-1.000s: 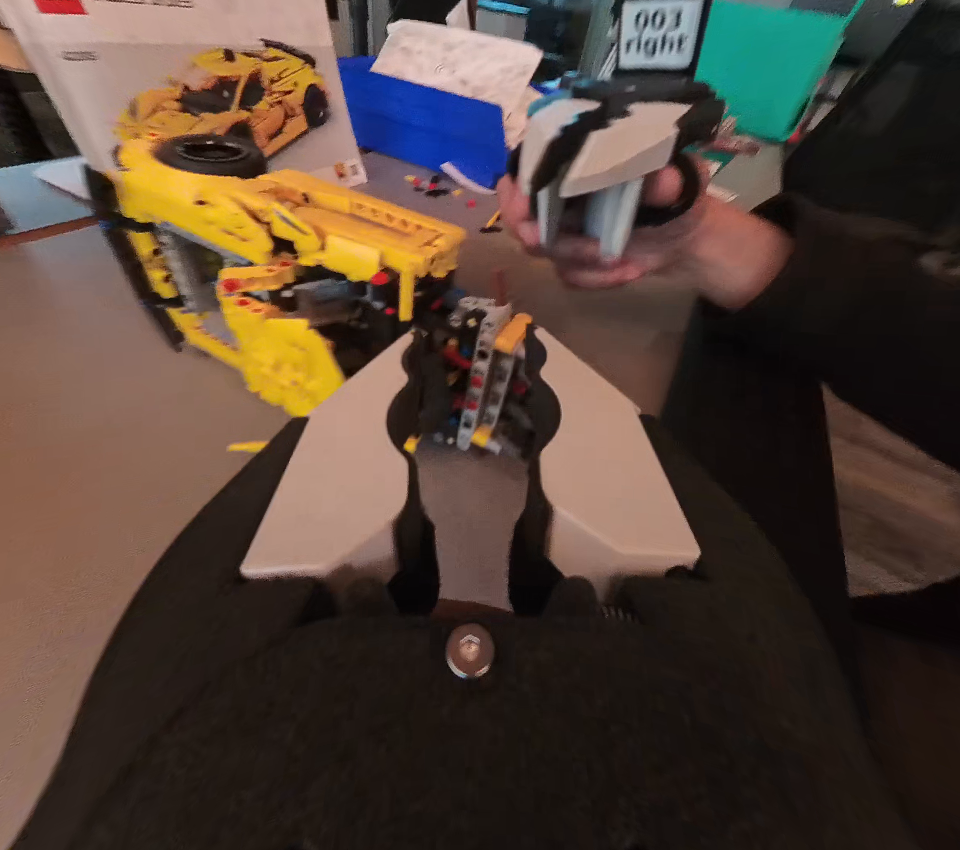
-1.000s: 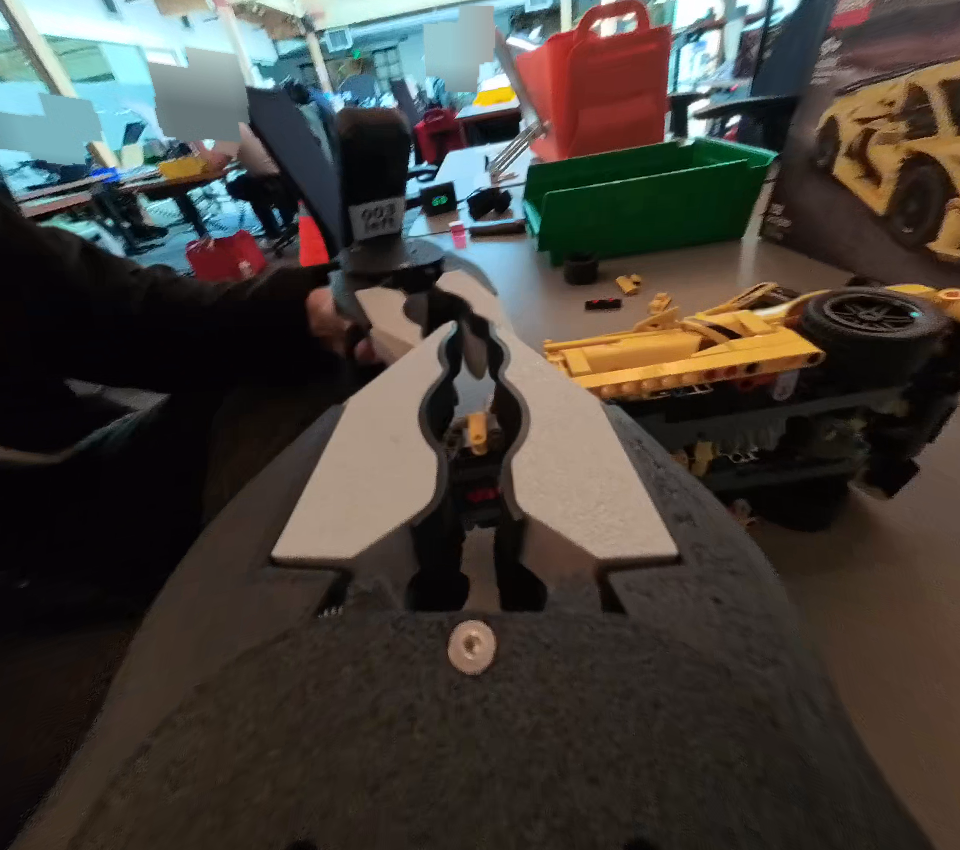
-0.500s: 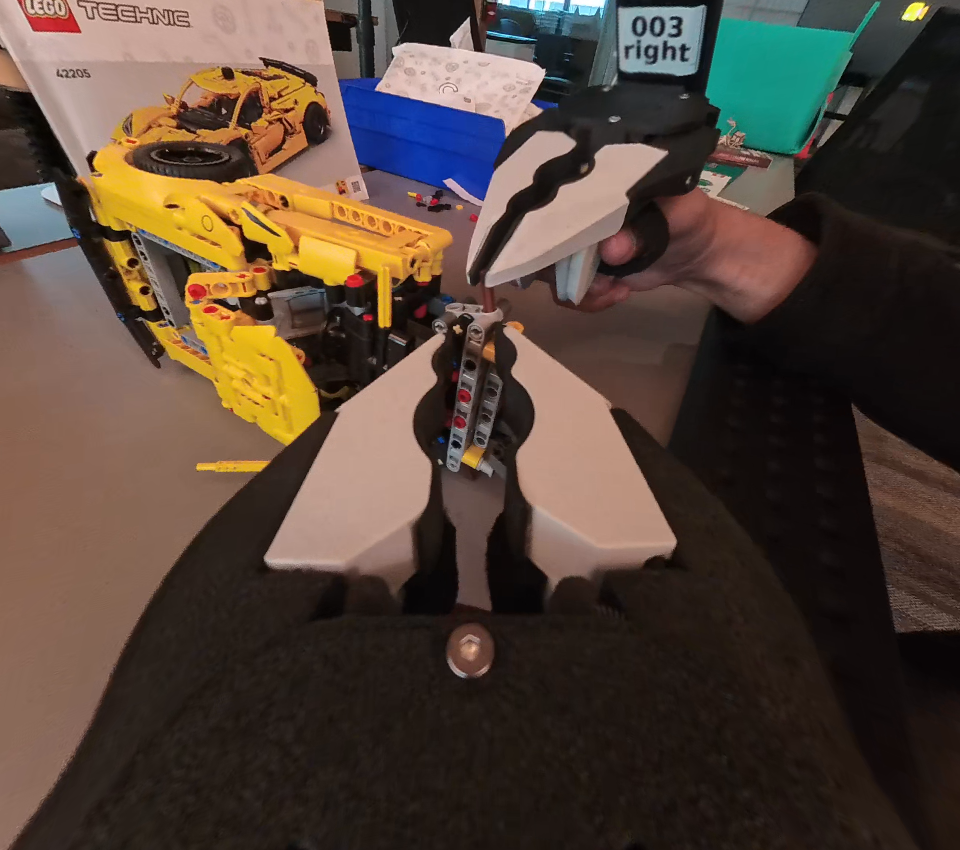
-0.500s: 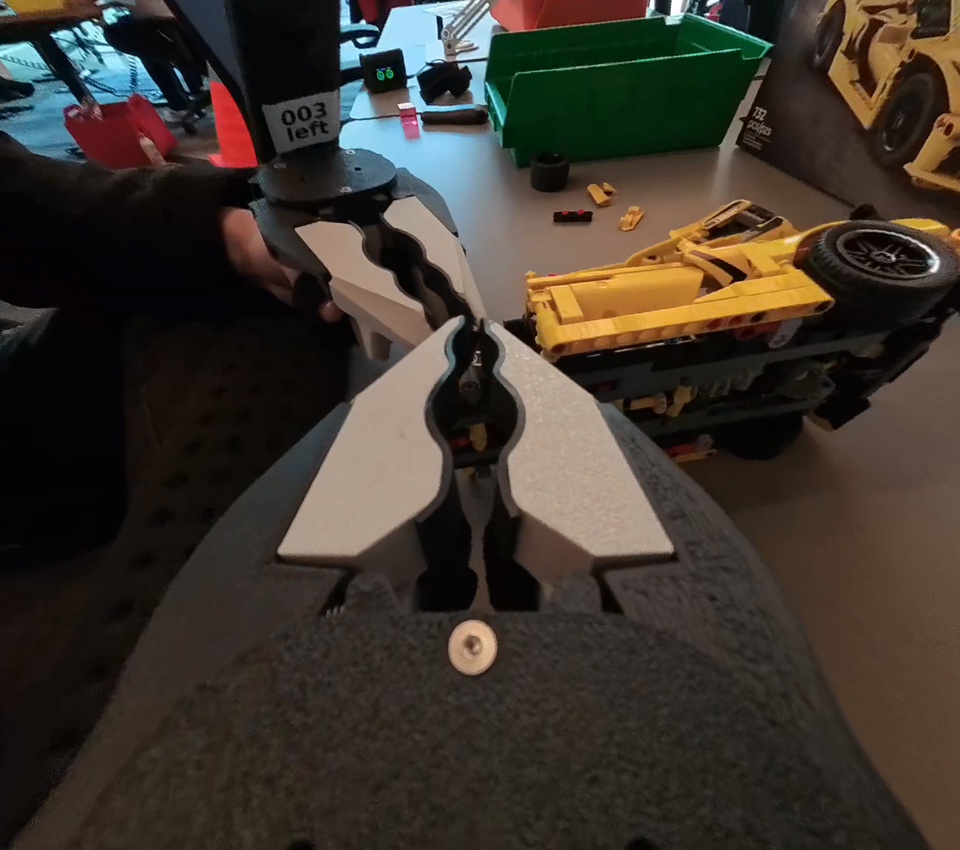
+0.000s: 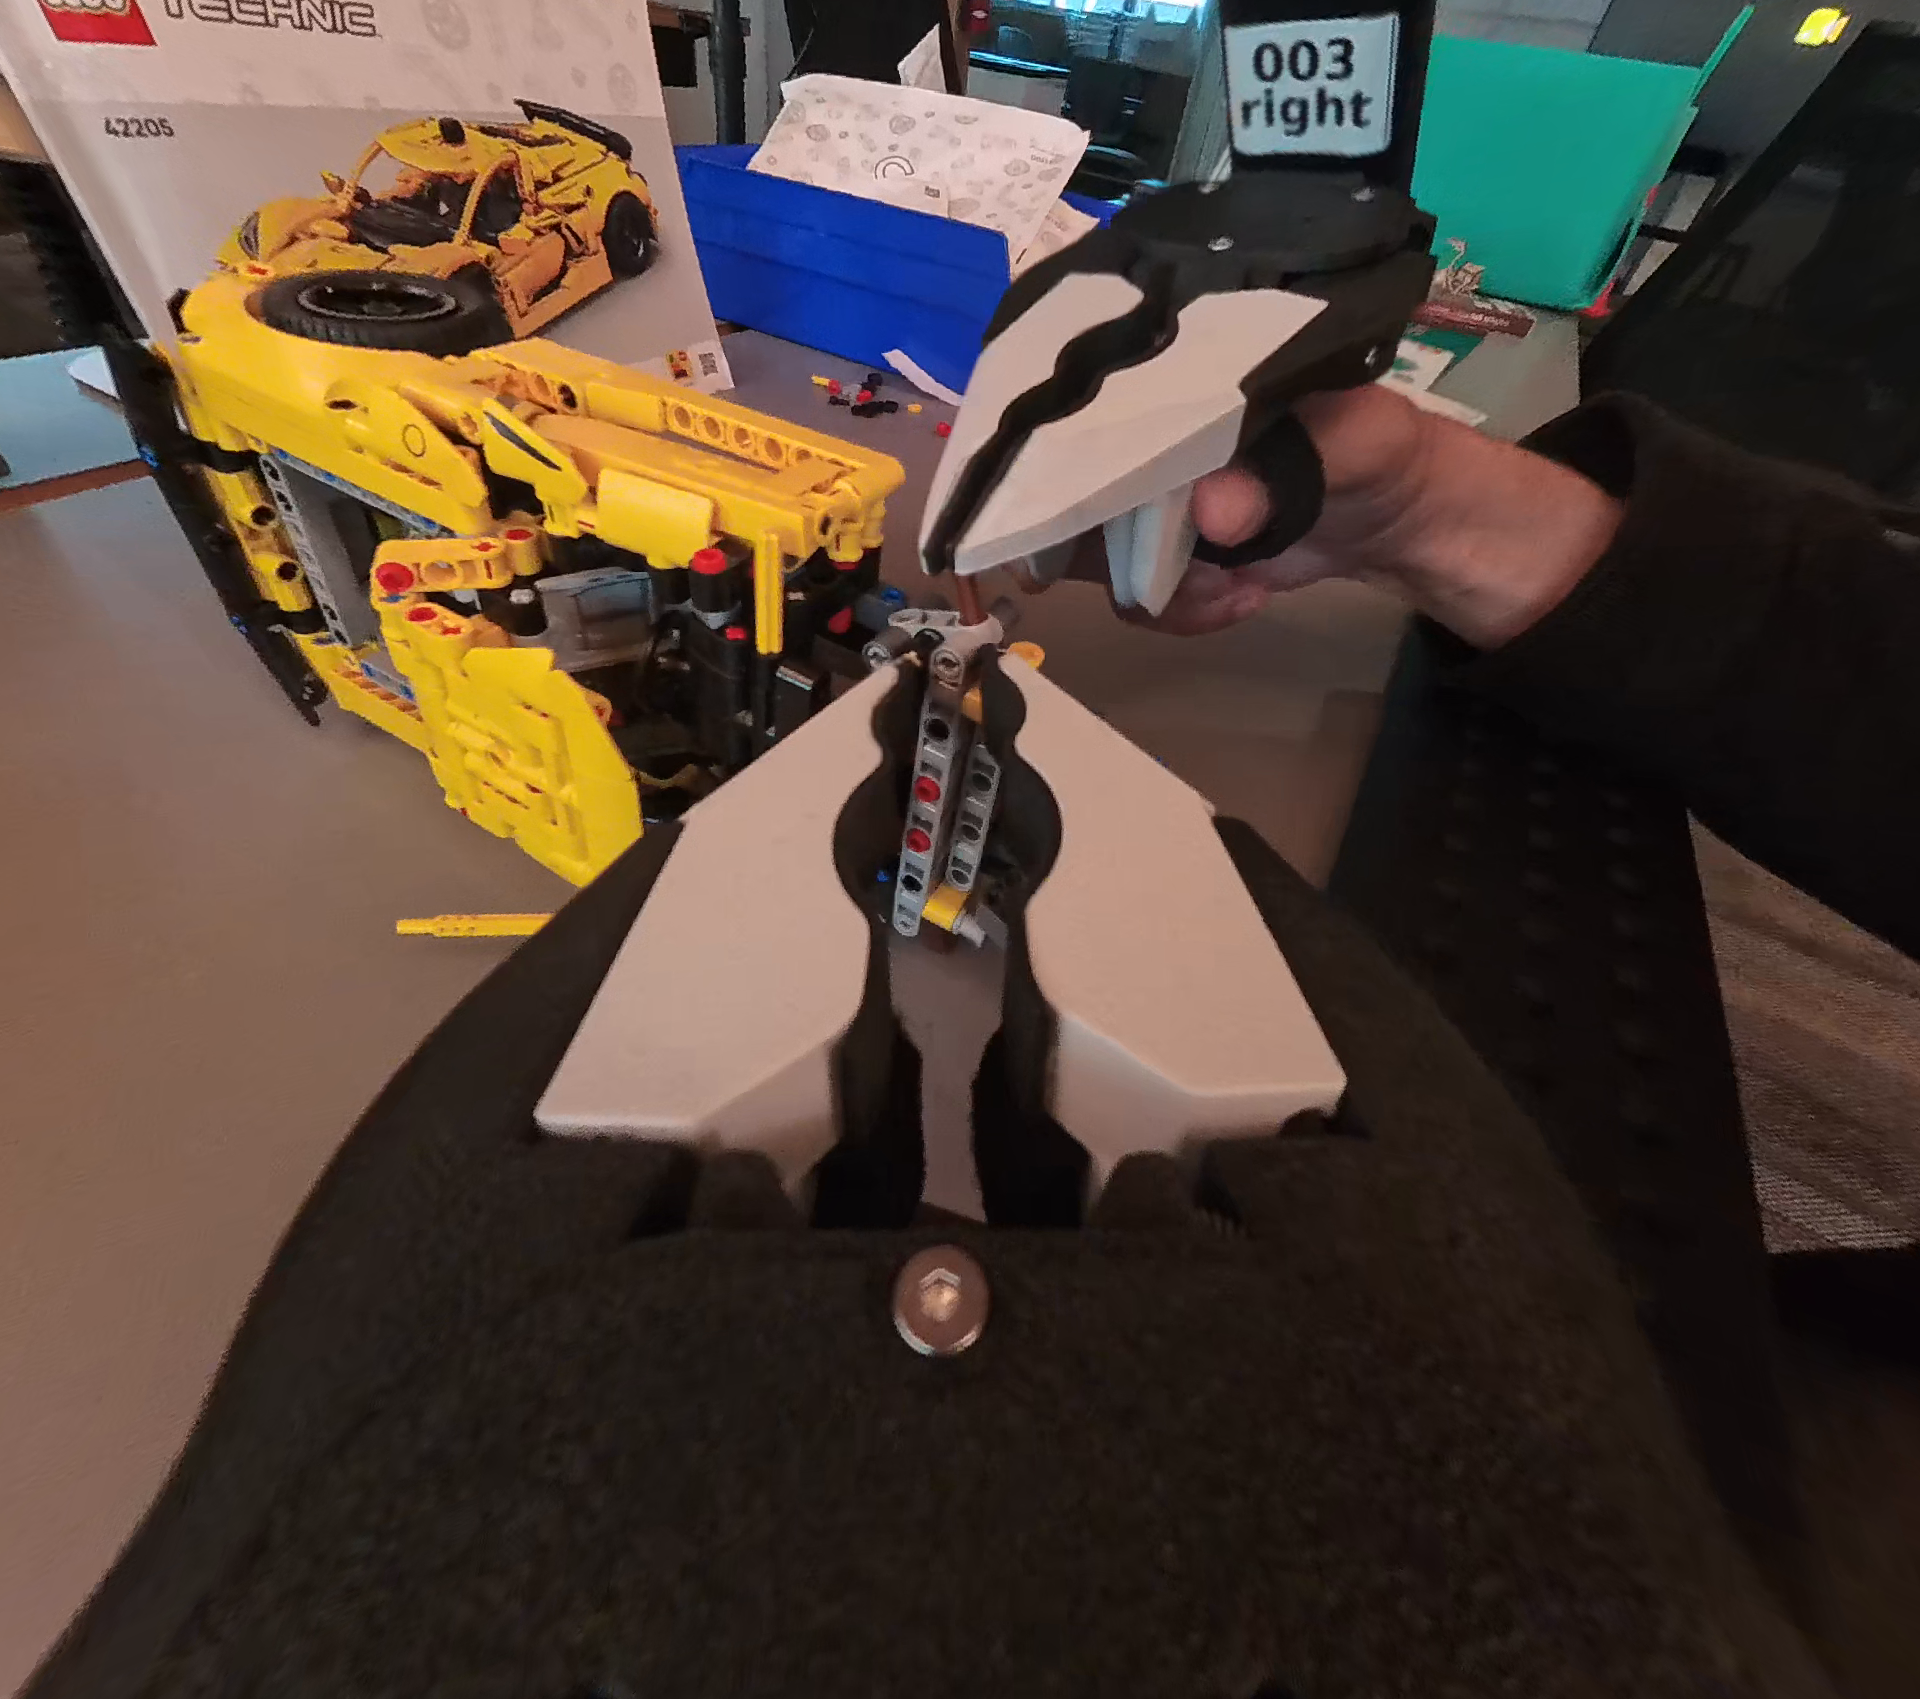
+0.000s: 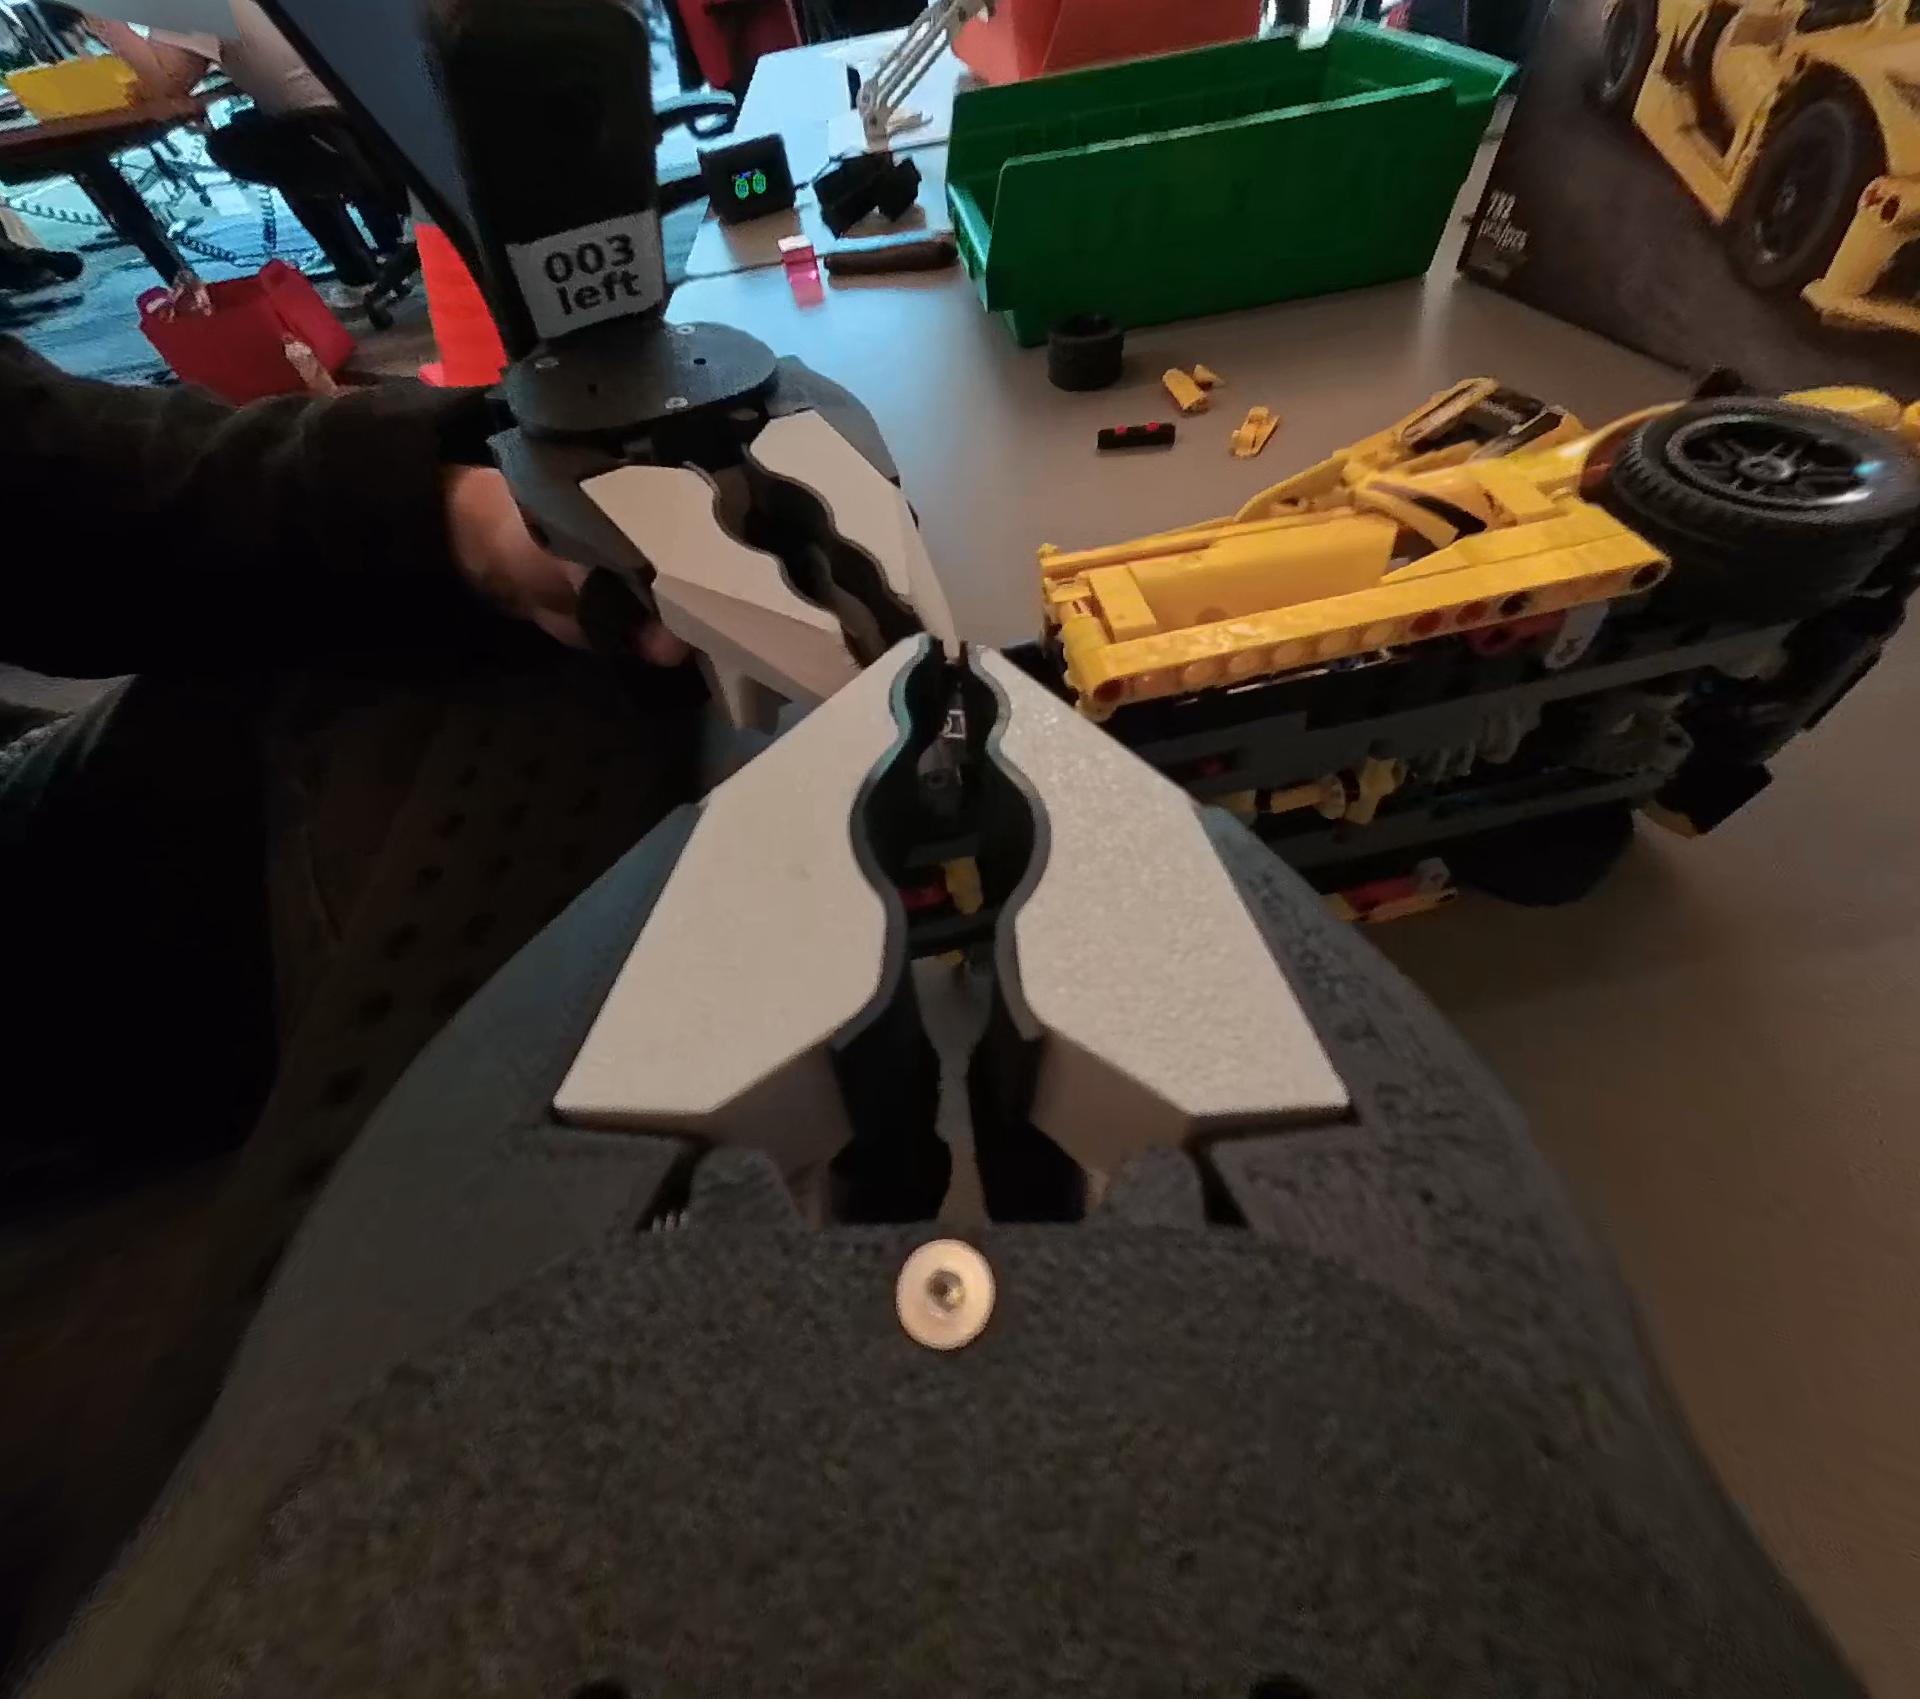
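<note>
The left gripper (image 5: 948, 693) is clenched on a small grey studded-beam assembly (image 5: 943, 802), its long axis along the fingers. The right gripper (image 5: 951, 553) pinches what seems a thin brown axle (image 5: 972, 605), upright at the assembly's far end, beside the yellow brick car (image 5: 540, 527) lying on its side on the grey worktop (image 5: 187, 922).

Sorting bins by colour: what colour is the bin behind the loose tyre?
Green bin, clearest in the right wrist view.

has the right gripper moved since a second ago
Yes. In the left wrist view the white-fingered right gripper has come down and left, toward the yellow brick-built car.

Green bin (image 6: 1195, 195), blue bin (image 5: 842, 267), orange cone (image 6: 447, 309)
</note>
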{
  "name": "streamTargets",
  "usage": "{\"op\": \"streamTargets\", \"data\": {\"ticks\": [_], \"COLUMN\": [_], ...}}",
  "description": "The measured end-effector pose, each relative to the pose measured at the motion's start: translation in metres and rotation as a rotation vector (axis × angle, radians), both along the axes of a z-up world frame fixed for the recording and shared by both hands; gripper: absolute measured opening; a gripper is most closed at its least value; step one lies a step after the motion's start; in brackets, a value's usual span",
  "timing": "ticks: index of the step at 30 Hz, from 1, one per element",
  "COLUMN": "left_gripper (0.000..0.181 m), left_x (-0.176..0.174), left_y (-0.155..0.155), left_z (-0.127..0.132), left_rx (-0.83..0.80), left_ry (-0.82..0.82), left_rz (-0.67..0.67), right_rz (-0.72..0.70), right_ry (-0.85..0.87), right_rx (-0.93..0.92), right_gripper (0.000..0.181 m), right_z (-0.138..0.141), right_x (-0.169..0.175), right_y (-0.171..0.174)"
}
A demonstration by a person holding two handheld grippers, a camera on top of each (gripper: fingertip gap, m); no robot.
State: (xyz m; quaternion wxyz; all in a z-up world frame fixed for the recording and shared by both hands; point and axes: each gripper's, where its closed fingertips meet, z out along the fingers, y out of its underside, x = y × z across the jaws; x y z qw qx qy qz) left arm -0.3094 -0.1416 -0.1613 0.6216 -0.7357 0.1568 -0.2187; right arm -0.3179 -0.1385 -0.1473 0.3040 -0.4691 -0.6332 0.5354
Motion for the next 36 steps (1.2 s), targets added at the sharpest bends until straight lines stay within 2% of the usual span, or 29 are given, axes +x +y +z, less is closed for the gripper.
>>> {"op": "streamTargets", "data": {"ticks": [4,7,15,17,20,24,26,29,32,36], "left_gripper": [0.007,0.007,0.009,0.009,0.009,0.009,0.009,0.009,0.011,0.016], "left_x": [0.001,0.001,0.0,-0.001,-0.004,-0.002,-0.002,-0.002,-0.006,0.004], "left_y": [-0.001,-0.002,-0.001,0.0,0.0,-0.001,0.0,-0.002,-0.009,-0.019], "left_z": [0.0,0.0,0.001,0.004,0.006,0.0,-0.001,-0.001,0.0,-0.003], "left_rx": [-0.004,-0.004,-0.005,0.003,-0.013,-0.053,-0.048,-0.057,-0.057,-0.04], "left_ry": [-0.025,-0.035,-0.047,-0.07,-0.111,-0.109,-0.092,-0.093,-0.068,0.016], "left_rz": [-0.018,-0.016,-0.002,0.005,0.006,-0.013,-0.007,-0.023,-0.038,-0.107], "right_rz": [-0.009,0.033,0.064,0.062,0.024,0.032,0.032,0.064,0.104,0.137], "right_ry": [0.03,-0.06,-0.097,-0.045,0.068,0.054,0.019,-0.077,-0.127,-0.201], "right_rx": [0.016,-0.01,-0.014,0.064,0.322,0.373,0.275,0.008,-0.035,-0.018], "right_gripper": [0.012,0.015,0.007,0.006,0.006,0.006,0.006,0.011,0.023,0.023], "right_z": [0.007,-0.006,-0.019,-0.015,-0.011,-0.017,-0.018,-0.019,-0.022,-0.034], "right_x": [0.011,0.022,0.01,0.008,0.005,0.007,0.008,0.011,0.021,0.027], "right_y": [0.011,0.011,-0.002,0.0,0.001,0.001,0.001,0.0,0.0,-0.005]}}
